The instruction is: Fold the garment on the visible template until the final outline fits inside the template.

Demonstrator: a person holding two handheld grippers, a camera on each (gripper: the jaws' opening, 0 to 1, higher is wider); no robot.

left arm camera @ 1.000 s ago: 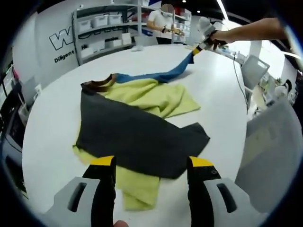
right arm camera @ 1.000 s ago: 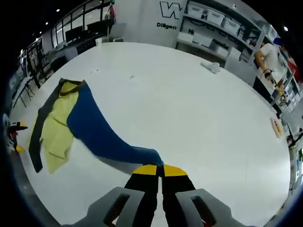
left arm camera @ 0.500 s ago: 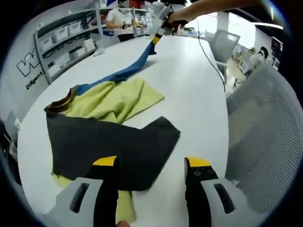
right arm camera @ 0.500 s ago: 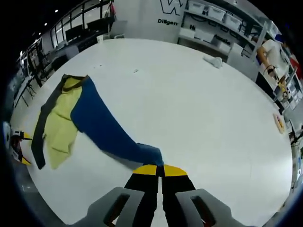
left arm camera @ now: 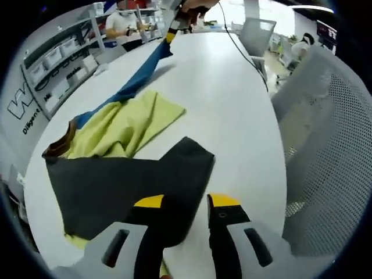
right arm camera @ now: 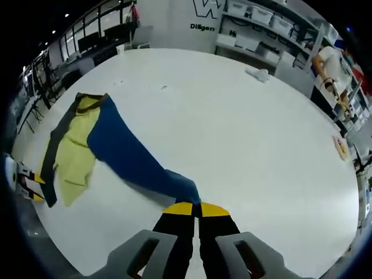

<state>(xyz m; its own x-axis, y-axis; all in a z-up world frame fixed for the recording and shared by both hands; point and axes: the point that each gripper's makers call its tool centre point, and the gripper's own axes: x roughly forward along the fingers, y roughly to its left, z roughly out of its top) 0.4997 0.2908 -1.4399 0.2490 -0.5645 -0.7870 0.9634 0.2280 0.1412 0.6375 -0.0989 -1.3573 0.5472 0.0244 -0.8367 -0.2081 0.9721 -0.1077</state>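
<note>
A garment lies spread on the white round table (left arm camera: 232,104): a dark grey panel (left arm camera: 122,180), a yellow-green panel (left arm camera: 125,125) and a long blue sleeve (left arm camera: 136,81). My left gripper (left arm camera: 186,201) is open, its jaws astride the grey panel's near edge. In the left gripper view, the right gripper (left arm camera: 173,26), held by a hand, pulls the sleeve's end out across the table. In the right gripper view my right gripper (right arm camera: 190,207) is shut on the blue sleeve (right arm camera: 133,163), which runs back to the yellow-green panel (right arm camera: 72,154). The left gripper (right arm camera: 23,180) shows at that garment's far edge.
A grey mesh chair (left arm camera: 325,145) stands close to the table's edge. A black cable (left arm camera: 244,52) trails over the table. A small white cloth (right arm camera: 258,74) lies near the far rim. Shelves with bins (right arm camera: 261,23) and a person (right arm camera: 331,64) stand behind.
My left gripper's jaws have narrowed and moved down over the grey panel's edge. The right gripper still holds the sleeve end, stretched a little further out.
</note>
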